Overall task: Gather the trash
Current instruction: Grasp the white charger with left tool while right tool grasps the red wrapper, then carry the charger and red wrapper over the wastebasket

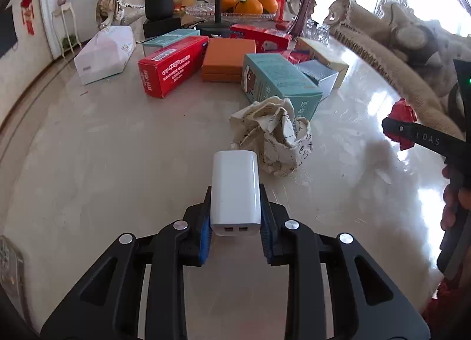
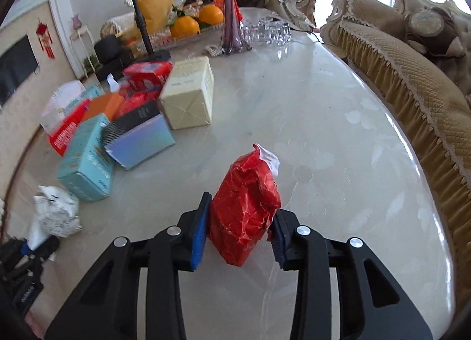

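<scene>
My left gripper (image 1: 235, 219) is shut on a white USB charger block (image 1: 235, 189), held just above the marble table (image 1: 103, 163). A crumpled cream paper with printed characters (image 1: 273, 133) lies on the table right ahead of it; it also shows in the right wrist view (image 2: 57, 211). My right gripper (image 2: 240, 222) is shut on a crumpled red paper wad (image 2: 244, 207), held over the table. That wad and the right gripper also show at the right edge of the left wrist view (image 1: 403, 122).
A cluster of boxes stands mid-table: a red box (image 1: 170, 70), an orange box (image 1: 228, 58), a teal box (image 1: 279, 80), a cream box (image 2: 188, 97). Behind them are a tissue pack (image 1: 103, 52), a fruit tray with oranges (image 1: 250, 5), a purple vase (image 2: 231, 10). A sofa (image 2: 412, 89) runs along the right.
</scene>
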Motion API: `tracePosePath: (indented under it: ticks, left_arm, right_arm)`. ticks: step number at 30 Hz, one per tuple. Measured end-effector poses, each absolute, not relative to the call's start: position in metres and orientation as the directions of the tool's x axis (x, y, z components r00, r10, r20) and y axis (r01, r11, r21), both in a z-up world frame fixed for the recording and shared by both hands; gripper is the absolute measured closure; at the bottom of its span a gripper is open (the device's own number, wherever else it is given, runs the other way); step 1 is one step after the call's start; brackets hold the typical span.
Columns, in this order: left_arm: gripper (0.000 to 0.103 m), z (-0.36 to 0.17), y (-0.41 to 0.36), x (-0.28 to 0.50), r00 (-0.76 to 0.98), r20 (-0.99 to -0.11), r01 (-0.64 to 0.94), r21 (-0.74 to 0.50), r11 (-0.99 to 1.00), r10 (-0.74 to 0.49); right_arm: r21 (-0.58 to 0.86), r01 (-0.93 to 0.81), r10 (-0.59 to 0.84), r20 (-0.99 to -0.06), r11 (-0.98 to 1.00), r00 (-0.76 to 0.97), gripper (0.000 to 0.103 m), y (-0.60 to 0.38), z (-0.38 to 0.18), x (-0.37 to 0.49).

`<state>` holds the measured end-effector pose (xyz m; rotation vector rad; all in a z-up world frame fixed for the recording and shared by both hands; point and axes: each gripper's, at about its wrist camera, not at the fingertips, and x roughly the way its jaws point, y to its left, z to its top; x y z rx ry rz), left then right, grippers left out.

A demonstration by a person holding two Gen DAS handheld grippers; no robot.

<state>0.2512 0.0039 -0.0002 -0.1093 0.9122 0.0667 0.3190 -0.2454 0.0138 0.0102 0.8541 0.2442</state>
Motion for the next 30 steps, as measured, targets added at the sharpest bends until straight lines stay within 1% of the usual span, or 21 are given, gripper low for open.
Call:
tracePosePath:
  ticks: [5, 8, 11, 13, 15, 17, 21, 23, 26, 27, 30]
  left_arm:
    - [0.076, 0.013, 0.017, 0.235, 0.636, -0.771, -0.093, -0.112, 0.989, -0.027]
    - [0.076, 0.030, 0.018, 0.207, 0.669, -0.741, -0.043, -0.118, 0.992, -0.059]
    - [0.076, 0.044, 0.012, 0.173, 0.692, -0.716, 0.019, -0.116, 0.993, -0.097]
    - [0.076, 0.051, 0.005, 0.142, 0.700, -0.699, 0.084, -0.123, 0.989, -0.147]
    - [0.076, 0.053, -0.003, 0.111, 0.693, -0.696, 0.139, -0.127, 0.982, -0.188]
    - [0.076, 0.049, -0.011, 0.083, 0.677, -0.700, 0.188, -0.133, 0.973, -0.226]
    - [0.076, 0.025, -0.026, 0.027, 0.606, -0.738, 0.279, -0.153, 0.948, -0.297]
    - [0.076, 0.003, -0.033, 0.005, 0.550, -0.772, 0.314, -0.162, 0.936, -0.319]
    - [0.076, -0.029, -0.037, -0.007, 0.486, -0.810, 0.324, -0.181, 0.929, -0.327]
    - [0.076, -0.047, -0.038, -0.009, 0.454, -0.825, 0.320, -0.203, 0.925, -0.338]
    - [0.076, -0.085, -0.041, -0.004, 0.398, -0.860, 0.309, -0.202, 0.929, -0.319]
  right_arm:
    - [0.177, -0.217, 0.278, -0.701, 0.960, 0.657, 0.070, -0.253, 0.030, 0.298]
    - [0.246, -0.241, 0.344, -0.667, 0.939, 0.661, 0.070, -0.261, 0.042, 0.272]
    - [0.242, -0.283, 0.372, -0.636, 0.928, 0.676, 0.070, -0.261, 0.053, 0.233]
    - [0.259, -0.320, 0.412, -0.610, 0.911, 0.677, 0.070, -0.261, 0.058, 0.195]
    - [0.267, -0.360, 0.447, -0.588, 0.894, 0.674, 0.070, -0.258, 0.059, 0.150]
    - [0.263, -0.382, 0.462, -0.585, 0.886, 0.667, 0.070, -0.256, 0.056, 0.110]
    - [0.304, -0.424, 0.515, -0.622, 0.853, 0.590, 0.070, -0.249, 0.038, 0.048]
    - [0.296, -0.430, 0.509, -0.657, 0.853, 0.556, 0.070, -0.244, 0.026, 0.021]
    - [0.296, -0.425, 0.496, -0.704, 0.855, 0.508, 0.070, -0.240, 0.004, -0.004]
    - [0.300, -0.423, 0.495, -0.716, 0.855, 0.492, 0.070, -0.239, -0.003, -0.005]
    - [0.272, -0.387, 0.439, -0.774, 0.881, 0.456, 0.070, -0.234, -0.035, -0.003]
